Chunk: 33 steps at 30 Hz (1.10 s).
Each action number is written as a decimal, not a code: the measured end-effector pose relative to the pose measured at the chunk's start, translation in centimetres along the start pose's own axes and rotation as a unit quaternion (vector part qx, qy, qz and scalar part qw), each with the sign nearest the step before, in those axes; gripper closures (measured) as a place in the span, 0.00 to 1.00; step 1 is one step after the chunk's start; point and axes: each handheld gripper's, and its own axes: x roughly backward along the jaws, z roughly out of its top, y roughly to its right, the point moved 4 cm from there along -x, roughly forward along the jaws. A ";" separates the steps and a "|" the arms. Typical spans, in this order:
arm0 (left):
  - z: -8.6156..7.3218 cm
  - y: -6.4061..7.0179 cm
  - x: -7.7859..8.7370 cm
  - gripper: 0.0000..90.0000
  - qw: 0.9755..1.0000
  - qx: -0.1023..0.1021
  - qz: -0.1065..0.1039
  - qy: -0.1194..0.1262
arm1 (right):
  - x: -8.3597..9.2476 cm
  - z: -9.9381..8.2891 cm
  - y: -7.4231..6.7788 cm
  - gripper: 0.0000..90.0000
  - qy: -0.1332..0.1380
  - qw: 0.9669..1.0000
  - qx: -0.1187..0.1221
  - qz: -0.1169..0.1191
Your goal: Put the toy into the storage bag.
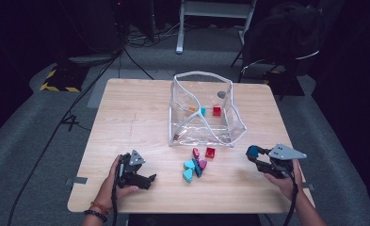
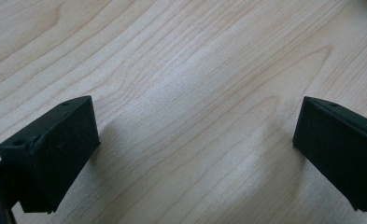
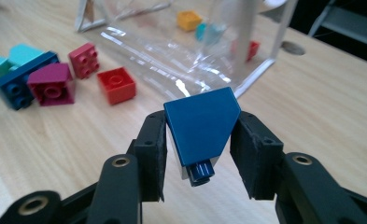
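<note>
The blue block [image 3: 201, 127], clamped in the right gripper [image 3: 198, 140] above the table [image 1: 126, 117], sits right of the loose blocks [image 1: 196, 165] before the clear bag [image 1: 206, 110]; the left gripper [image 2: 195, 149] gapes wide, empty.

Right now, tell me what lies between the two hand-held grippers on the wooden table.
In the high view, a cluster of loose plastic building bricks lies between the left gripper and the right gripper.

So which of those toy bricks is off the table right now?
The dark blue sloped brick, pinched between the jaws of the right gripper. The other bricks lie loose on the table or inside the clear bag.
</note>
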 end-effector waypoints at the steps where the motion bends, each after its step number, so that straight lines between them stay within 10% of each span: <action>1: 0.0 0.0 0.0 0.01 1.000 0.000 0.000 0.000 | 0.3 0.2 0.4 0.64 0.006 1.000 -0.005 -0.002; 20: 0.0 0.0 0.0 0.01 1.000 0.000 0.000 0.000 | 2.9 8.3 4.0 0.64 0.082 0.996 -0.015 -0.035; 33: 0.0 0.0 0.0 0.01 1.000 0.000 0.000 0.000 | 1.7 13.6 2.7 0.64 0.091 0.996 0.020 -0.019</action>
